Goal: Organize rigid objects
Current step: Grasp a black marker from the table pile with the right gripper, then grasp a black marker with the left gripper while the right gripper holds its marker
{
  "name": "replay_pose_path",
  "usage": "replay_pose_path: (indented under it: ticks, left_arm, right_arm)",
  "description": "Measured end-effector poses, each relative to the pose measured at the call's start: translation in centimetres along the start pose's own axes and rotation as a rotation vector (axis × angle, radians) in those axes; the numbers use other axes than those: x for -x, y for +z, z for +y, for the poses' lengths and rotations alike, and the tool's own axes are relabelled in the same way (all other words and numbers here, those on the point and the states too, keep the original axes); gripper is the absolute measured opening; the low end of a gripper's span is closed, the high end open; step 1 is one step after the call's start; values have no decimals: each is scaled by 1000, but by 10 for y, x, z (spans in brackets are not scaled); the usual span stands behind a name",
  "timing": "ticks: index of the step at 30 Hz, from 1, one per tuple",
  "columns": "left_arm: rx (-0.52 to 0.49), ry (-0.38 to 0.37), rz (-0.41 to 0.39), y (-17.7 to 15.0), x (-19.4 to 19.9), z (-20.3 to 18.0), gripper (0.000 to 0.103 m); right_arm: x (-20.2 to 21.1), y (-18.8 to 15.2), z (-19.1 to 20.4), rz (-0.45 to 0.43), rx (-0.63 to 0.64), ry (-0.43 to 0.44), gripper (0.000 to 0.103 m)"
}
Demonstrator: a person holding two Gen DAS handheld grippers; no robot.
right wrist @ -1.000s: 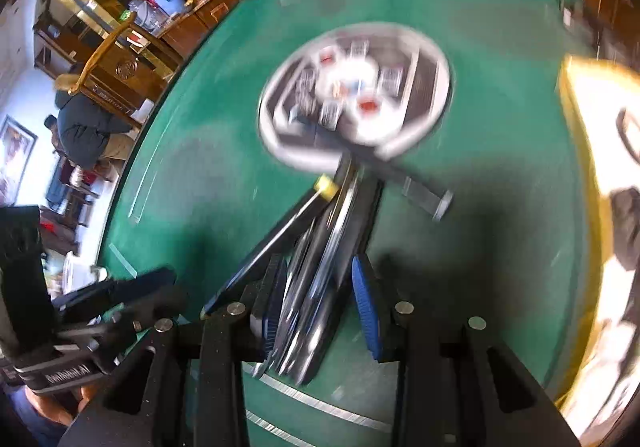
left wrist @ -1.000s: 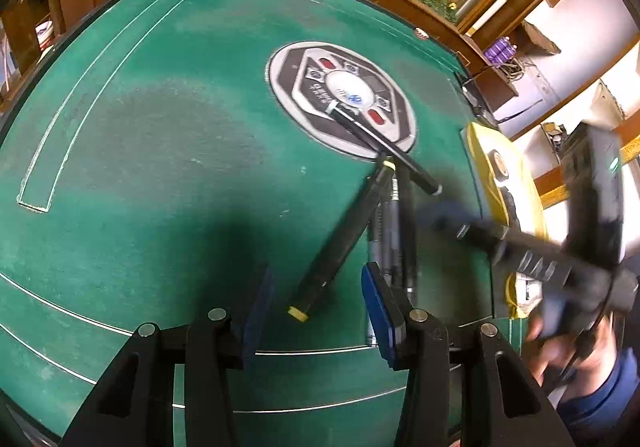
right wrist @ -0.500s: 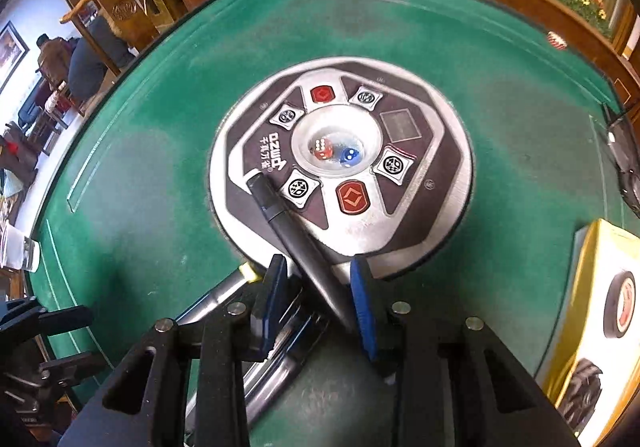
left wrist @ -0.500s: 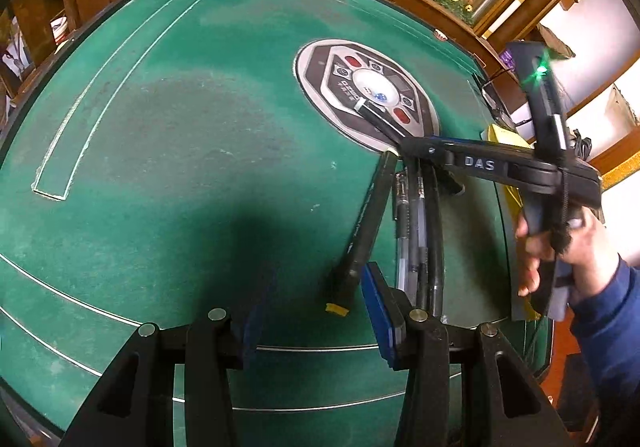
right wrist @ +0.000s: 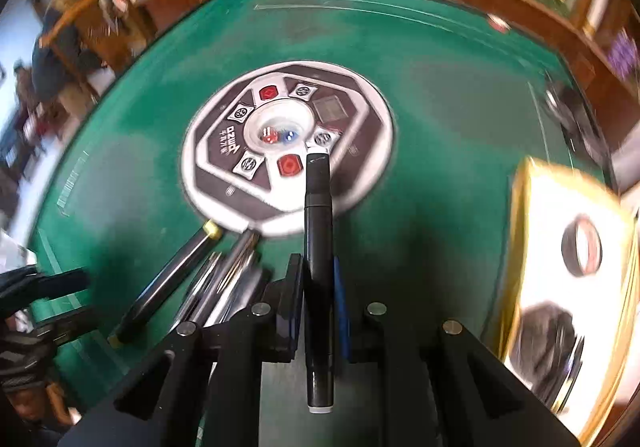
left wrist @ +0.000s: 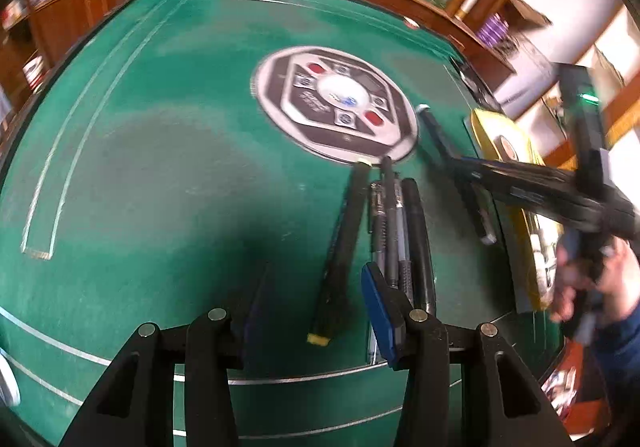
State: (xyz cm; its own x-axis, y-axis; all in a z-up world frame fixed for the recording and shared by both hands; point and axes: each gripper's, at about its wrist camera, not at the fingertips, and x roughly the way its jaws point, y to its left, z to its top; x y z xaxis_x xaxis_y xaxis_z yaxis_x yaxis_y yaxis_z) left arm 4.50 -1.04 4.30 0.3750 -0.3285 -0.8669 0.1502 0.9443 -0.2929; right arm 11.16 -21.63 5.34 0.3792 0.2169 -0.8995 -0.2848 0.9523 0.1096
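The right tool (right wrist: 316,291), its jaws just closing, clamps a black marker (right wrist: 318,231) above the green table (right wrist: 440,95). The left tool (left wrist: 312,303) stands apart over a row of pens (left wrist: 394,231), seemingly touching none. Beyond lies the dice panel (left wrist: 336,107).

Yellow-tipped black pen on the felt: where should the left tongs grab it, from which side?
Grip the yellow-tipped pen mid-barrel, from above, pads across its width. It lies flat, pointing away from the left tongs, with bare felt on its left; the other pens crowd its right.
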Motion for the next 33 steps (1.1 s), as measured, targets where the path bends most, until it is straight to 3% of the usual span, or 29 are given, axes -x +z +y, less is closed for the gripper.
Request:
replay_pose_path:
  ticks: [8, 10, 11, 14, 20, 26, 33]
  left_arm:
    - [-113, 23, 49, 8, -33, -22, 49]
    - [-115, 29, 52, 13, -39, -23, 39]
    - [-116, 24, 65, 15, -44, -22, 22]
    - [-132, 40, 56, 20, -46, -22, 16]
    - [-160, 90, 22, 21, -49, -31, 15]
    - [-87, 31, -6, 8, -34, -26, 15]
    - [-28, 16, -88, -6, 4, -38, 15]
  right_arm:
    - [41, -69, 0, -19, -131, 104, 14]
    - [43, -80, 5, -16, -147, 112, 14]
    - [44, -83, 6, -15, -154, 120, 14]
    - [44, -92, 8, -17, -171, 123, 14]
    - [63, -109, 0, -45, -219, 105, 14]
    - [69, -118, -7, -52, -246, 119, 14]
    - [69, -104, -8, -70, -186, 219, 14]
